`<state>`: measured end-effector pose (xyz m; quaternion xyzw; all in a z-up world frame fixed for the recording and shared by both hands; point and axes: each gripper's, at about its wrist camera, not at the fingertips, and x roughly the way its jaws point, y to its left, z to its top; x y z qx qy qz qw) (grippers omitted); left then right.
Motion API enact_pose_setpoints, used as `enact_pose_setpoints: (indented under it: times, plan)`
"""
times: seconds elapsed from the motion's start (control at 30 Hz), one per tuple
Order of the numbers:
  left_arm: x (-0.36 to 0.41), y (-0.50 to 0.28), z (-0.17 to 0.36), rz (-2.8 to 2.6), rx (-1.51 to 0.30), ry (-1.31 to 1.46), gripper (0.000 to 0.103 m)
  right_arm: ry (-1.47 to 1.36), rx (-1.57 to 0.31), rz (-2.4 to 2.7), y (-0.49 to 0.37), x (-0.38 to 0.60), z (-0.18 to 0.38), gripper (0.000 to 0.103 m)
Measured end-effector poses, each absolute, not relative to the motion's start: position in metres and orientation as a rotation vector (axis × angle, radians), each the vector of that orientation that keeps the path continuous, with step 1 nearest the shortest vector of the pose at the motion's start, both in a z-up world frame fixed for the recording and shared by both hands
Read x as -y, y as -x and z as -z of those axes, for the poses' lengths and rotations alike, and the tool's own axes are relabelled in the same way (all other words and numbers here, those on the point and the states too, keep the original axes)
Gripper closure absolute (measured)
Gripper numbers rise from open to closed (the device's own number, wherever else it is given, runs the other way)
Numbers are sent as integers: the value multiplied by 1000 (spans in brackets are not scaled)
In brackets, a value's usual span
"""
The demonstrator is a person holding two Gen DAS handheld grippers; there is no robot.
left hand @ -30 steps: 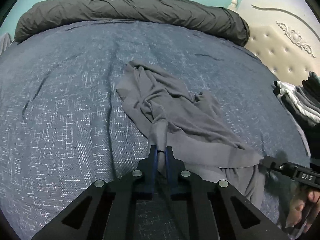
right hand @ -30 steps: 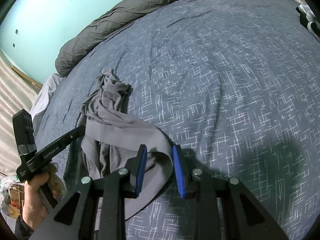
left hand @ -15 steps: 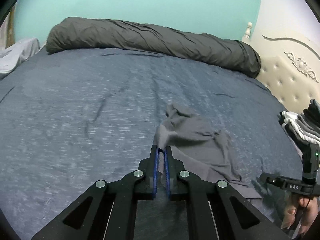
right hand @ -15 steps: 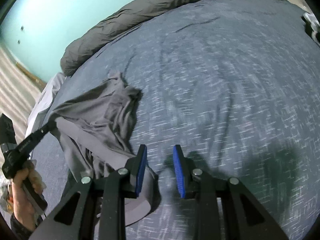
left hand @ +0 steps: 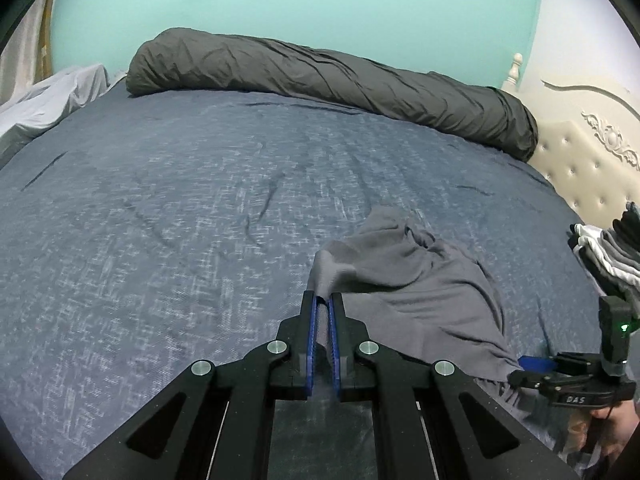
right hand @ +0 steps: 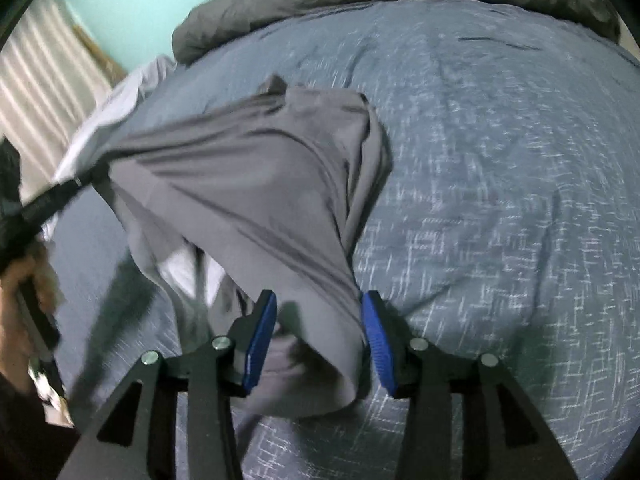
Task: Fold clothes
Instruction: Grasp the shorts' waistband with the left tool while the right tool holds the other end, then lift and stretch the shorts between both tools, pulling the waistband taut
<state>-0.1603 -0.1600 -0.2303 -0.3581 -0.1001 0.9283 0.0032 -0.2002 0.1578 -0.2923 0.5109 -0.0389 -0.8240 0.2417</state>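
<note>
Cloth of the grey garment (left hand: pixel 416 280) stretches above the blue bedspread (left hand: pixel 160 208) because the left gripper (left hand: pixel 325 308) is clamped on one edge, while the right gripper (right hand: pixel 318 332), its jaws just widened, straddles the opposite edge unpinched.

One short marking can be read

White letters "DAS" stand on the black body of the right gripper (left hand: pixel 536 364), at the near right of the left wrist view. A marking on the left gripper (right hand: pixel 86 178), at the left of the right wrist view, is too blurred to read.
</note>
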Motion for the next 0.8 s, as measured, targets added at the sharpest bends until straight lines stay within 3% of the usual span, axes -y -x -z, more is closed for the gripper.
enact_pose_setpoints:
  times: [0.07,0.1,0.17,0.2,0.4,0.8]
  plan:
    - [163,155,228,-2913,323,1119,97,-1412,77,2245,198,-155,297,63]
    - [163,151,227,-2914,327,1114,97,-1419,65,2241,197,-154,299,76]
    - [164,144,223,-2916,335,1104,97,-1407,44,2241,194,-153,299,92]
    - [164,141,222,-2916,339,1099,97,-1400,56,2242,193,-154,297,95]
    - [154,116,199,-2923,350,1056,97,-1364,191,2263,186,-178,269,98]
    - [136,60,86,-2956,300,893,97,-1165,-13,2373,161,-197,126,99]
